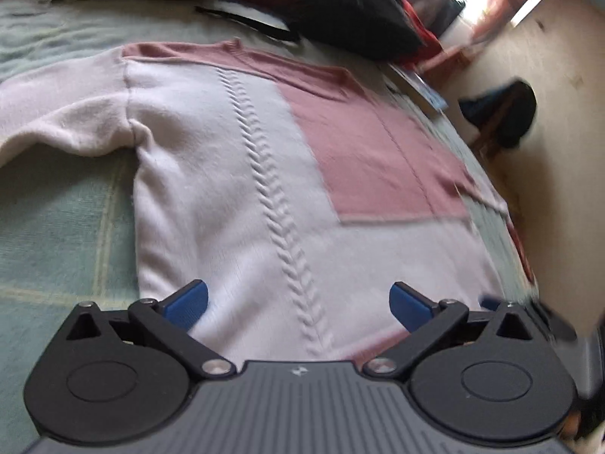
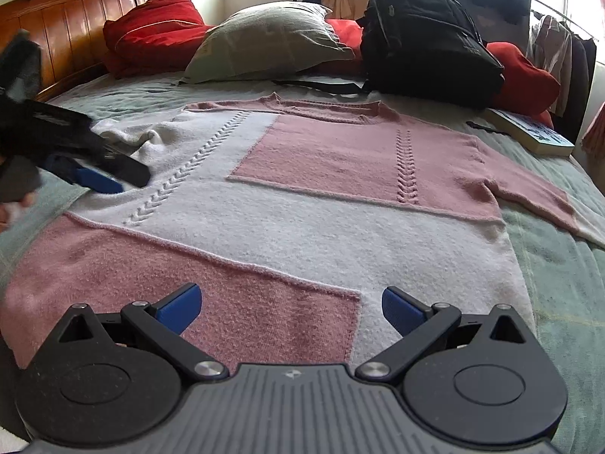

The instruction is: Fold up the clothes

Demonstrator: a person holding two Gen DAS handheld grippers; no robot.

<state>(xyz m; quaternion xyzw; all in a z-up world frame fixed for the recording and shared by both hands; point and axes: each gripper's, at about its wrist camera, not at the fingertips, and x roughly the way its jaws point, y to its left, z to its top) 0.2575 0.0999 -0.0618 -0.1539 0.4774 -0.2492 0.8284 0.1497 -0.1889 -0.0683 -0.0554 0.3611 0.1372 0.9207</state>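
A pink and white knit sweater point(image 2: 302, 219) lies flat, front up, on a green bedspread point(image 2: 567, 276); it also shows in the left wrist view point(image 1: 234, 174). My right gripper point(image 2: 291, 308) is open and empty over the sweater's bottom hem. My left gripper point(image 1: 298, 304) is open and empty over the white side of the sweater, near its left sleeve point(image 1: 56, 121). In the right wrist view the left gripper point(image 2: 94, 178) hovers at the far left, blurred, beside the bunched white sleeve point(image 2: 143, 140).
A grey pillow point(image 2: 264, 38), red cushions point(image 2: 155, 34) and a black backpack point(image 2: 427, 41) sit at the head of the bed. A book point(image 2: 529, 132) lies near the bed's right edge. A wooden headboard point(image 2: 72, 19) stands far left. Floor point(image 1: 559, 121) lies beyond the bed edge.
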